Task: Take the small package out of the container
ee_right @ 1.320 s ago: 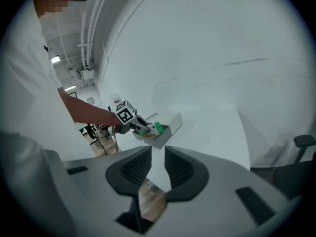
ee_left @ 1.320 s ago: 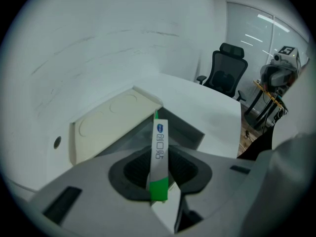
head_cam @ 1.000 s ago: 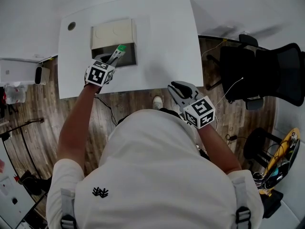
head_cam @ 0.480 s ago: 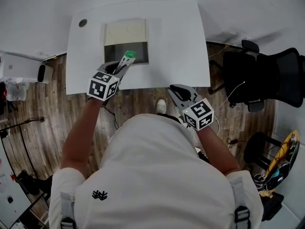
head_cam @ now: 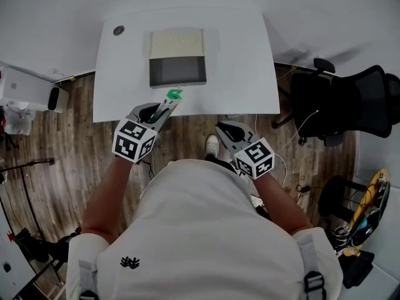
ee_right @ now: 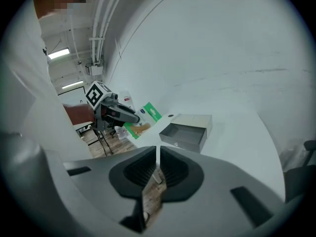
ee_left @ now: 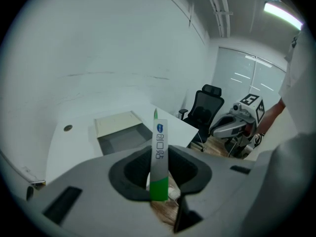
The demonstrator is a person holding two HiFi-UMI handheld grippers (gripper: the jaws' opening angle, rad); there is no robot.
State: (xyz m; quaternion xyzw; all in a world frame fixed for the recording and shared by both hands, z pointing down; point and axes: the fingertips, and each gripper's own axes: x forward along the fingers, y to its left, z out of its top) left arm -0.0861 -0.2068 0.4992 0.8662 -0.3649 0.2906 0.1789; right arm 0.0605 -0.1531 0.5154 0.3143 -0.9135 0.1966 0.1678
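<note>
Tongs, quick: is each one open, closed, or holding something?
Left tongs: closed on the small package.
Right tongs: closed, empty.

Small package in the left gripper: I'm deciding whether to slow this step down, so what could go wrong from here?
1. The left gripper pinches the small package only at its green lower end; most of it sticks out, so it may twist or slip.
2. Only wood floor shows below the jaws, so a drop would probably miss the table.
</note>
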